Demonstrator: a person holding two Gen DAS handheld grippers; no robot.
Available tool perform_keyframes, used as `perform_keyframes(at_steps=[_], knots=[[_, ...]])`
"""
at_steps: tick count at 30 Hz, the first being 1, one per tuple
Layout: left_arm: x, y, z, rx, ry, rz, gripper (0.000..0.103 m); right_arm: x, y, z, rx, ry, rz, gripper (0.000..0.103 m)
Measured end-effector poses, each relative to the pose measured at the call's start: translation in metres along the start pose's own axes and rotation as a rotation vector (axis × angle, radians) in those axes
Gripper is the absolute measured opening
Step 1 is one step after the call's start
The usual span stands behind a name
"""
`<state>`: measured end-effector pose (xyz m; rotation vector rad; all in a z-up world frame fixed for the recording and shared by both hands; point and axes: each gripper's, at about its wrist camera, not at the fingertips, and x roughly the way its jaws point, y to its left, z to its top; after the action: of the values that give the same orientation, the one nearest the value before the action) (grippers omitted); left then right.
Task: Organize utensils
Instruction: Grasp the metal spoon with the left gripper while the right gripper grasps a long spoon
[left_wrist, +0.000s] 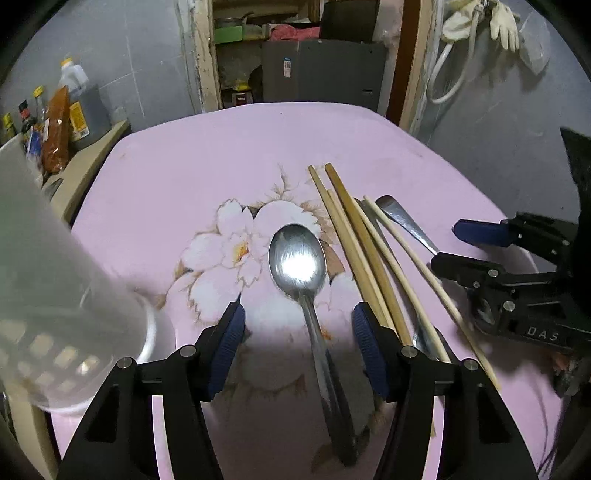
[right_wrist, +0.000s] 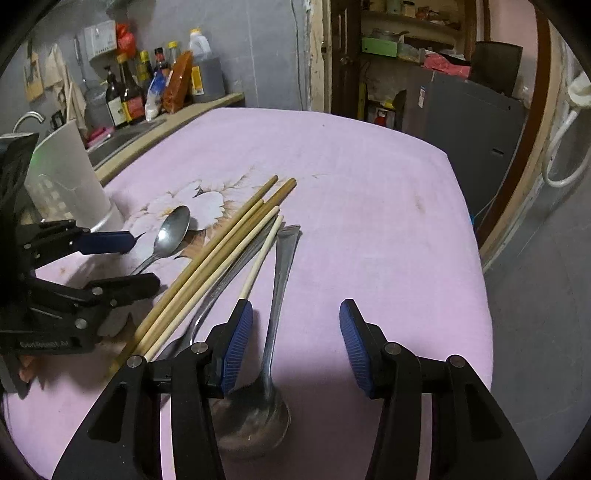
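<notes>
Left gripper (left_wrist: 298, 325): black plastic arms with ribbed blue pads; jaws standing spread wide, straddling the handle of a spoon without touching it; also showing in the right wrist view (right_wrist: 122, 258), again spread.
Right gripper (right_wrist: 296, 345): same build; jaws spread wide, pinching nothing; left pad (right_wrist: 238, 347) sitting over a second spoon's handle, contact hard to judge; showing side-on at the edge of the left wrist view (left_wrist: 447, 245).
Spoon (left_wrist: 301, 266): brushed metal, oval bowl facing up and catching a bright glare; lying on the flower print, handle running back toward the camera; bowl (right_wrist: 173, 230) lying left of the chopsticks in the right wrist view.
Second spoon (right_wrist: 275, 295): metal, flat flared handle end pointing away; round bowl lying under the right gripper, partly in shadow.
Chopsticks (left_wrist: 354, 236): several straight sticks, some darker bamboo, some pale; lying bundled just right of the spoon, crossing over further metal handles; fanning diagonally (right_wrist: 221, 254) in the right wrist view.
Holder (right_wrist: 70, 181): white translucent plastic cylinder with square perforations low on its wall; standing upright at the table's left edge; blurred and close (left_wrist: 48, 266) in the left view.
Tablecloth (right_wrist: 369, 206): pink, smooth, with a pale printed blossom.
</notes>
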<state>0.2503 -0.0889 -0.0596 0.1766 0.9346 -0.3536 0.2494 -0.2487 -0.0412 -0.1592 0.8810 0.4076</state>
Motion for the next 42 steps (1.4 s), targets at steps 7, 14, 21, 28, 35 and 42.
perform_keyframes(at_steps=[7, 14, 21, 28, 35, 42], knots=[[0.014, 0.006, 0.011, -0.023, 0.006, 0.006, 0.055, 0.014, -0.002, 0.011, -0.017, 0.016, -0.033, 0.047], [0.018, 0.006, 0.019, -0.031, 0.001, 0.013, 0.047, 0.026, -0.001, 0.023, -0.030, 0.027, -0.039, 0.047], [0.019, 0.007, 0.021, -0.029, -0.011, -0.005, 0.031, 0.035, -0.001, 0.033, -0.025, 0.042, -0.005, 0.034], [0.004, 0.016, 0.017, -0.088, -0.064, -0.055, 0.030, 0.033, 0.004, 0.031, -0.039, 0.029, 0.012, 0.011], [-0.029, 0.012, 0.013, -0.095, -0.197, -0.058, 0.030, 0.021, 0.007, 0.022, -0.042, -0.017, -0.007, 0.009], [-0.057, 0.009, 0.005, -0.124, -0.347, -0.059, 0.030, -0.015, 0.017, 0.008, -0.044, -0.175, -0.076, 0.008]])
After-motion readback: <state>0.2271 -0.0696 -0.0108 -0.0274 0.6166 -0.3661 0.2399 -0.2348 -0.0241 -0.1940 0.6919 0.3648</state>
